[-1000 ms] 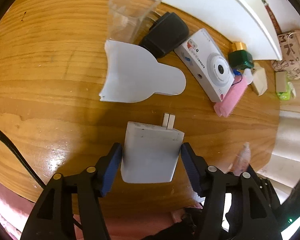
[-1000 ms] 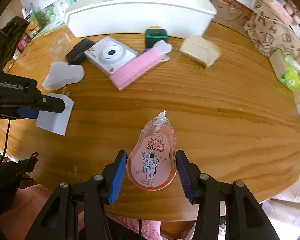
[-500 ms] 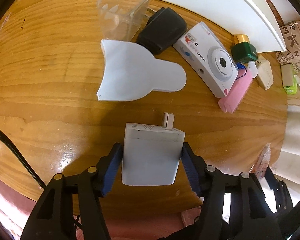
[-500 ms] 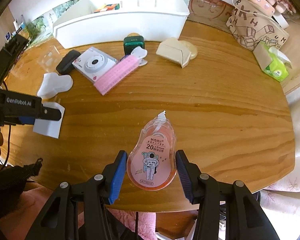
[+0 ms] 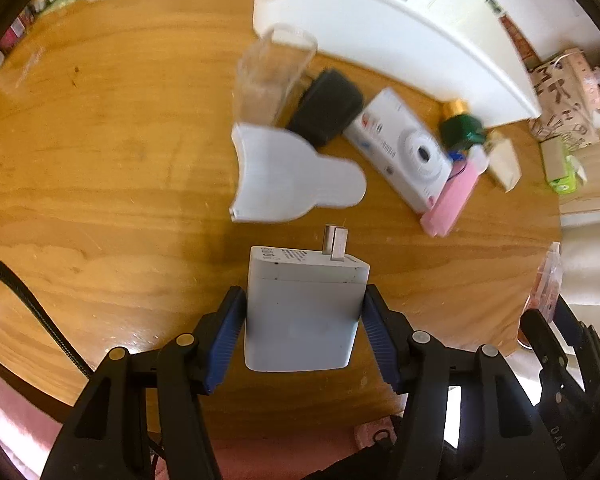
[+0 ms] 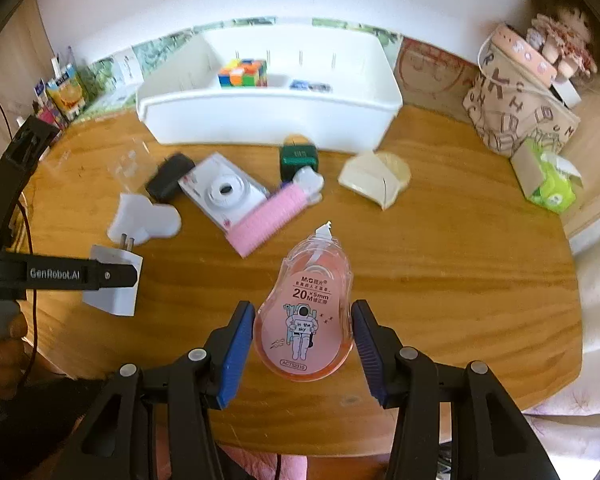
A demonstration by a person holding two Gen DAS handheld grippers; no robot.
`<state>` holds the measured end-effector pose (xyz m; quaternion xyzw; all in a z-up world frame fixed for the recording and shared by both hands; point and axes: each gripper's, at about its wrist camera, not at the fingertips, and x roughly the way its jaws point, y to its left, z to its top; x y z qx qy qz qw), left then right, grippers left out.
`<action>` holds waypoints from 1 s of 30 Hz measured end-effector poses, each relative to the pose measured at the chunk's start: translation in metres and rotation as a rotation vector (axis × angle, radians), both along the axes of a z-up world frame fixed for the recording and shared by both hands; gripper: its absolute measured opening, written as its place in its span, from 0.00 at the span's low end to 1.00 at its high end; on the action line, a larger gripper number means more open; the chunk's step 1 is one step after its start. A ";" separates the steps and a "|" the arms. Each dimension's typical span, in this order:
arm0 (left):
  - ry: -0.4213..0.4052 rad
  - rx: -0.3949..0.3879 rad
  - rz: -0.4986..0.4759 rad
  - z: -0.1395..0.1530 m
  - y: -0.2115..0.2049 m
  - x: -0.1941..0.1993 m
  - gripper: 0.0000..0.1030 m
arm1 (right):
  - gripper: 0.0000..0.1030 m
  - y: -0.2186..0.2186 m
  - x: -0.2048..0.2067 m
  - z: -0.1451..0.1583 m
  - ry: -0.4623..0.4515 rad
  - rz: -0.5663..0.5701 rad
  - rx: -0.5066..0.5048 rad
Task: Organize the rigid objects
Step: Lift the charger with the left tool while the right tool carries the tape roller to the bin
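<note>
The left claw [image 5: 302, 326] squeezes the white square plug block w/ two metal prongs [image 5: 303, 312]; the prongs point away from the claw, toward the long white plastic bin [image 6: 268, 120] at the table's far side. The right claw [image 6: 302, 350] pinches the see-through pink tape roller w/ an astronaut picture [image 6: 305, 312], its tip also aimed at the bin. Both sit above the wooden table [image 6: 440, 272]. The bin's inside is mostly hidden, and I can't tell which claw is nearer it.
</note>
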<state>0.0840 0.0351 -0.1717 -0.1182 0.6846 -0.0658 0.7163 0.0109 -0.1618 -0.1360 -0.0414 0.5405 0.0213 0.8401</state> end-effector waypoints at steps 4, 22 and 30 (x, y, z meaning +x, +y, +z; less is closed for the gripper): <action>-0.071 0.020 0.007 0.016 0.006 0.002 0.61 | 0.48 0.004 0.004 0.012 -0.044 0.002 0.017; -0.501 -0.106 0.001 0.078 0.012 -0.017 0.61 | 0.49 -0.003 0.011 0.075 -0.449 0.020 0.095; -0.688 -0.173 0.010 0.106 0.009 -0.016 0.61 | 0.49 -0.004 0.025 0.083 -0.545 0.098 0.098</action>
